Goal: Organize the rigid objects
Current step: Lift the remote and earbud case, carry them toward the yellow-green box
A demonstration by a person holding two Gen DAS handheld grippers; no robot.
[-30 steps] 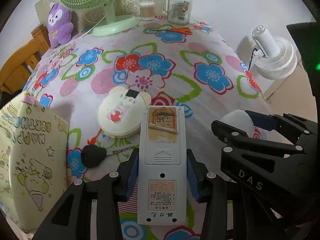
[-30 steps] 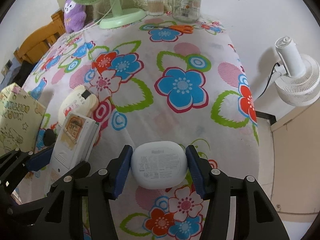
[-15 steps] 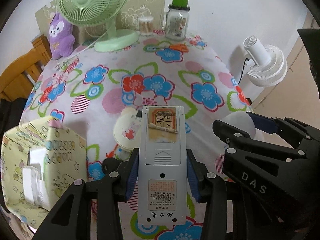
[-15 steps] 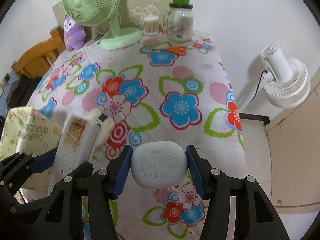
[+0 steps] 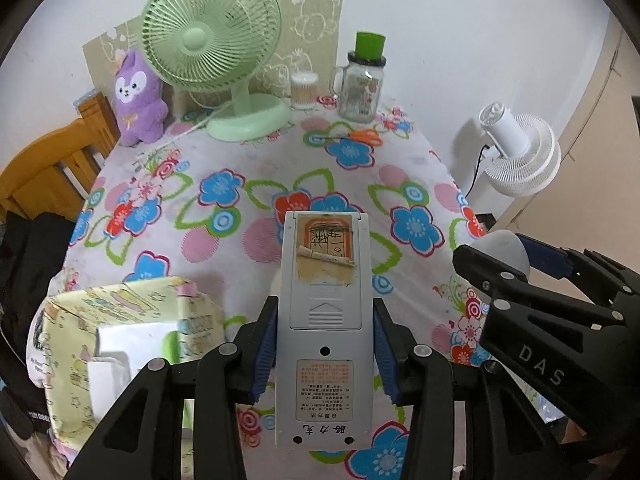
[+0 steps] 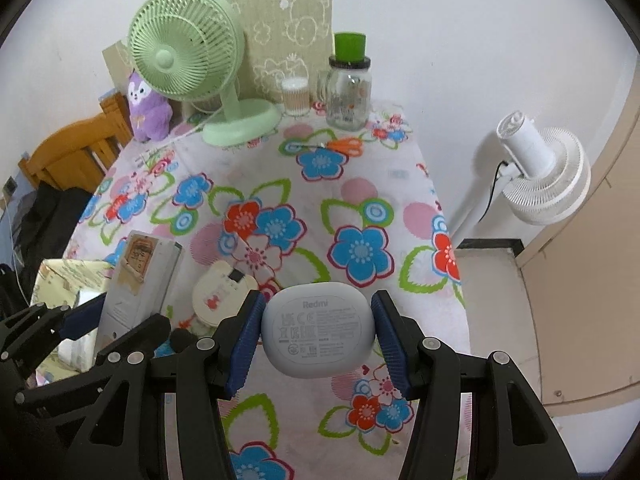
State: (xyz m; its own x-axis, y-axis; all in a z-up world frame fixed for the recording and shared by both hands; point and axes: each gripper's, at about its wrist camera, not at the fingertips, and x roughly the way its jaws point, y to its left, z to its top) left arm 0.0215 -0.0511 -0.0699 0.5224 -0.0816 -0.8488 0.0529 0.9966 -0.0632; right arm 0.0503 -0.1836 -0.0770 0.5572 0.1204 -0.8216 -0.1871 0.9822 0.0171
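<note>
floral-cloth table (image 5: 280,168), near left corner: open yellow gift box (image 5: 120,344), nearest the left gripper (image 5: 324,344) clamped on a remote (image 5: 324,320) lying lengthwise along its fingers; right gripper (image 6: 318,332) clamped on a white earbud case (image 6: 318,332).

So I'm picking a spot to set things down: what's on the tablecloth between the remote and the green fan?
In the left wrist view, nothing: only bare flowered cloth lies between the remote and the green fan.

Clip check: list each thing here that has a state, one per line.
left gripper: shut on remote control, back side up, held above the table
right gripper: shut on earbud case, lid closed
paper-wrapped box: top open
glass jar: lidded, upright
green fan: upright
</note>
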